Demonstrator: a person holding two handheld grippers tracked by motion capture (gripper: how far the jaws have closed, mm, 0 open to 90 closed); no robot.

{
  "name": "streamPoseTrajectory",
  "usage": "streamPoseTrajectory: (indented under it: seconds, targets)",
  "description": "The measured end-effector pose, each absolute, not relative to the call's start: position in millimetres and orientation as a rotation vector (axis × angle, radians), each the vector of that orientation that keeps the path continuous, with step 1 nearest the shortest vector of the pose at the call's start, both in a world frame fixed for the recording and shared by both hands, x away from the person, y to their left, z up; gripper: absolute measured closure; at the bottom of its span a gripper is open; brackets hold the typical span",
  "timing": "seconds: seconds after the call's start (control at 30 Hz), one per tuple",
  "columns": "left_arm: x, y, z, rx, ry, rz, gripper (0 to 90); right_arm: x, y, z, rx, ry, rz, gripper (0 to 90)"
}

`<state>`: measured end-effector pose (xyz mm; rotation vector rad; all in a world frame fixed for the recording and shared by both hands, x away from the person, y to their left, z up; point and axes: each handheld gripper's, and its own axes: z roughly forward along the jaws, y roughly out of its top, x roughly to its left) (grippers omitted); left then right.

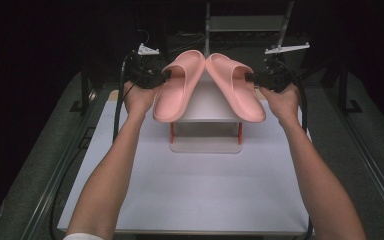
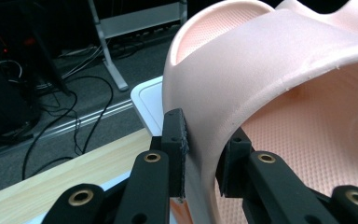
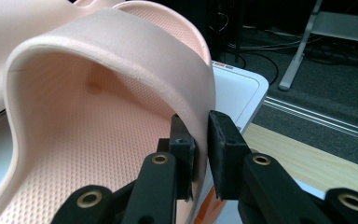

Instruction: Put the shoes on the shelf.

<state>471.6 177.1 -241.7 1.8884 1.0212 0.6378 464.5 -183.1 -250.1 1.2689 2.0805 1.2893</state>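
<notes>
- My left gripper (image 1: 165, 76) is clamped on the strap of the left pink slide sandal (image 1: 177, 85); in the left gripper view the pads pinch the band's edge (image 2: 200, 154).
- My right gripper (image 1: 250, 77) is closed the same way on the right pink slide sandal (image 1: 235, 86).
- Both sandals are lifted, tilted, toes touching above the small white shelf rack (image 1: 206, 107) on the white table (image 1: 200, 190).
- I judge the pickup done; setting the pair down remains.
- I can read no brand, label or writing on the sandals or rack.
</notes>
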Motion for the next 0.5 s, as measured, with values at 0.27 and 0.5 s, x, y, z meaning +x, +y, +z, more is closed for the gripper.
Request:
streamPoseTrajectory:
  seconds: [0.27, 0.5]
  targets:
    - [476.1, 171.4, -244.3, 1.876, 1.031, 0.625, 75.4, 465.7, -182.7, -249.9, 1.298, 2.055, 1.297, 78.7]
    - [480.9, 168.2, -247.2, 1.874, 1.052, 0.615, 74.3, 468.9, -176.7, -253.1, 1.312, 2.041, 1.286, 77.7]
